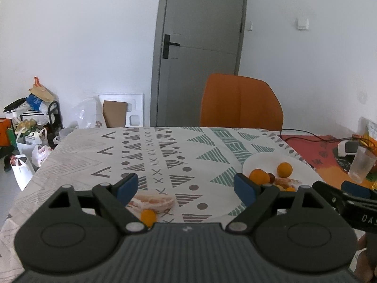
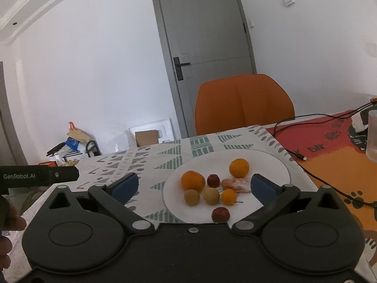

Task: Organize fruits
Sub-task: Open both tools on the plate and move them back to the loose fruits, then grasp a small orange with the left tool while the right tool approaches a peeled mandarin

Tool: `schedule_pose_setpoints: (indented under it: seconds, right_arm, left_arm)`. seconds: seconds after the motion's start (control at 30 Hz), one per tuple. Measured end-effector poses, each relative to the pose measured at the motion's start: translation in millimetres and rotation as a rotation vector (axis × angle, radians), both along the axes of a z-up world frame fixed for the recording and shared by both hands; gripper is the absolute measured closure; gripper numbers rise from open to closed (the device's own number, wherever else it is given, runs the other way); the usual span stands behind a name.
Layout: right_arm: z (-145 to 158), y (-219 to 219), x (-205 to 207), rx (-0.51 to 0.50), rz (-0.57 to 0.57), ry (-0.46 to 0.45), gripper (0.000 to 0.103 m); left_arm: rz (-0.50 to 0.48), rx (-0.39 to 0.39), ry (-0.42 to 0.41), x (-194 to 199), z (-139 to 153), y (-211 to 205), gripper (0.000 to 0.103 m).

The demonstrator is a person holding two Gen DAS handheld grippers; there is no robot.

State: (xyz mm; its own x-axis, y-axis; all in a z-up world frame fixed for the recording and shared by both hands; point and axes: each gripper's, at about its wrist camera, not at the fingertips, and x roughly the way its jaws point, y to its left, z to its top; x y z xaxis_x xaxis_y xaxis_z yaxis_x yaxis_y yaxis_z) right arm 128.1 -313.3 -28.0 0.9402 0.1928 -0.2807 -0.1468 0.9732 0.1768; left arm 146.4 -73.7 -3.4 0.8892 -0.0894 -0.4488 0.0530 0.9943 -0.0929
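Matte black plastic bodies on both the left gripper (image 1: 186, 188) and the right gripper (image 2: 194, 186) — ribbed grey-black centre panel, round discs either side, silver rivets at the link pivots. Blue pads (image 1: 128, 185) on the finger ends. White lettering "GenRobot.AI" along one side bar — bare fingers (image 2: 10, 221) beneath it.

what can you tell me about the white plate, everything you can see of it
The white plate is round, shallow and smooth, glazed by the look of it. It lies flat on the patterned tablecloth, near the edge beside the red-orange mat. It holds two larger oranges, one small orange fruit, two dark red fruits, two yellowish-brown fruits and a wrapped peeled fruit. Its far half is bare. The open right gripper hovers at its near rim, gripping nothing.
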Motion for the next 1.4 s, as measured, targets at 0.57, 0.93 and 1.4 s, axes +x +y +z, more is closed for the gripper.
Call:
schedule_pose_setpoints:
  seconds: [0.57, 0.93, 1.4]
  right_arm:
    - [2, 33, -1, -0.034, 0.095, -0.003, 0.000]
    - [-4, 62, 11, -0.052, 0.160, 0.020, 0.000]
    - [-13, 75, 34, -0.056, 0.196, 0.075, 0.013]
  left_arm:
    - [0.098, -0.066, -0.008, -11, -3, 54, 0.016]
    - [0.076, -0.109, 0.049, 4, -29, 69, 0.027]
    - [0.014, -0.130, 0.142, 37, -63, 62, 0.041]
